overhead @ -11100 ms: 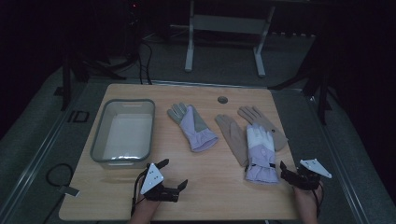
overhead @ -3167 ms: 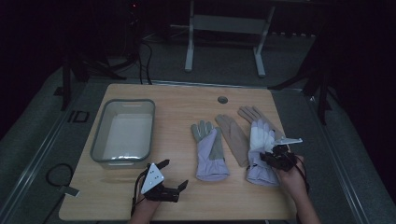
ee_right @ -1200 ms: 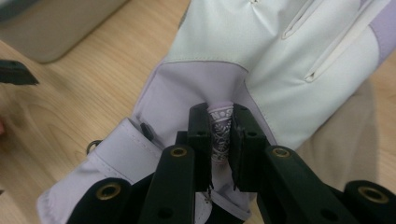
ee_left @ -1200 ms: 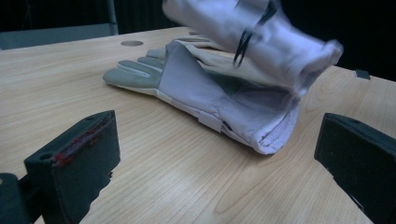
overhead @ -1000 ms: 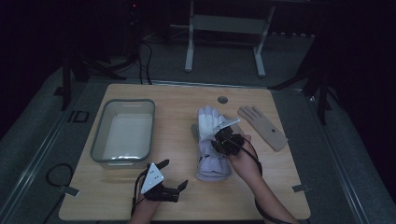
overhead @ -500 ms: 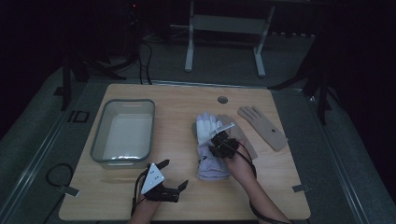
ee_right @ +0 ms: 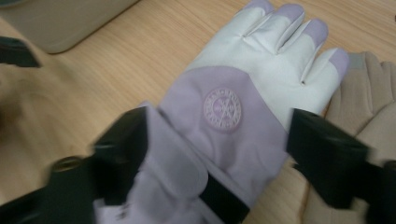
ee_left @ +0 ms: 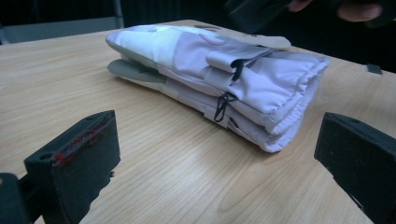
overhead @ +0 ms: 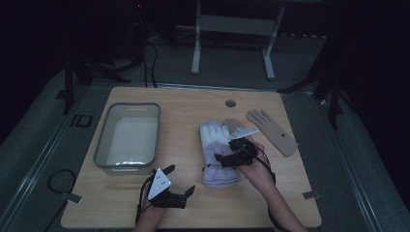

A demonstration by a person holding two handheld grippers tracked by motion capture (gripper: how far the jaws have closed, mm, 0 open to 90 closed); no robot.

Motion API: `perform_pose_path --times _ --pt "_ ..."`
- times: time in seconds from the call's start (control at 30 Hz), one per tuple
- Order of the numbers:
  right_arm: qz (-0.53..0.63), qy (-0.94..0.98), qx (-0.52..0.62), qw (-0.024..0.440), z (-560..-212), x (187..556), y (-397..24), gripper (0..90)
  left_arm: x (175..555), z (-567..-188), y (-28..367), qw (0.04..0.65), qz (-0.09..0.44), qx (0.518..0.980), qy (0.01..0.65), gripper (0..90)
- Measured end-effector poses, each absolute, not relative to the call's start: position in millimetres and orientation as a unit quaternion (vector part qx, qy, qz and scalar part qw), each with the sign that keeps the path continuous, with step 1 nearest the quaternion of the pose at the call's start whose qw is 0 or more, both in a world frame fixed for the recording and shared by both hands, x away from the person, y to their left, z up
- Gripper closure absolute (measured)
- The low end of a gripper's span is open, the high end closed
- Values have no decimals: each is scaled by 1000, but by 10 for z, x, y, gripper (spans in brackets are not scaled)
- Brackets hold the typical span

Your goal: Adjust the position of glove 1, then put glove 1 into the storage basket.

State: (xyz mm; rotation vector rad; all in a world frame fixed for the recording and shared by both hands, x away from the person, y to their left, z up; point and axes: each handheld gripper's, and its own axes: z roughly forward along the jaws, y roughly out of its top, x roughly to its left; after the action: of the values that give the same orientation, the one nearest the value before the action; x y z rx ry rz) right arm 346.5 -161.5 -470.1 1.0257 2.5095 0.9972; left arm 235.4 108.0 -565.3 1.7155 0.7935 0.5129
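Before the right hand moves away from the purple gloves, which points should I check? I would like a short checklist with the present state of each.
1. Right tongs released: ok. The jaws have just been opening and stand wide on either side of the top purple glove, not pressing it.
2. Purple gloves stacked: ok. In the left gripper view one lies on the other, cuffs roughly together.
3. Stack fully on the table: ok, away from the edges.
4. Beige gloves clear of the stack: not ok. One beige glove lies partly under the purple fingertips.
5. Left tongs out of the way: ok, open, resting apart from the stack.
6. Tub free to receive: ok, nothing seen inside it.
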Motion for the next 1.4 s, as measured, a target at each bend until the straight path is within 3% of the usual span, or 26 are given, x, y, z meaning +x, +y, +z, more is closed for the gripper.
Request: perform_pose_path --times 0.1,0.27,0.33,0.43,0.73,0.9,1.07,1.17,1.27,1.4 --pt "361 862 337 113 -4673 3428 -1715 110 2353 -5652 1063 553 220 727 341 2" --pt "387 854 329 107 -4684 3404 -1876 140 2369 -5628 1058 550 199 731 352 2" --pt "400 850 310 148 -4716 3398 -1965 140 2387 -5566 1070 541 191 733 365 2" --pt "401 849 321 121 -4732 3415 -2047 147 2409 -5506 1087 536 178 729 387 2" --pt "403 836 356 115 -4761 3433 -2200 133 2477 -5263 980 543 127 734 388 3" --pt "399 837 355 120 -4750 3434 -2178 111 2531 -5127 831 516 138 757 377 3" --pt "407 823 376 126 -4740 3500 -2155 329 2592 -4970 615 496 144 779 356 5" --pt "410 815 390 122 -4748 3541 -2126 460 2627 -4903 508 488 155 783 352 146" --pt "417 807 404 104 -4779 3595 -2095 506 2701 -4901 429 461 163 790 369 202" --pt "406 806 421 92 -4875 3652 -2060 500 2825 -5000 368 434 145 792 404 278"
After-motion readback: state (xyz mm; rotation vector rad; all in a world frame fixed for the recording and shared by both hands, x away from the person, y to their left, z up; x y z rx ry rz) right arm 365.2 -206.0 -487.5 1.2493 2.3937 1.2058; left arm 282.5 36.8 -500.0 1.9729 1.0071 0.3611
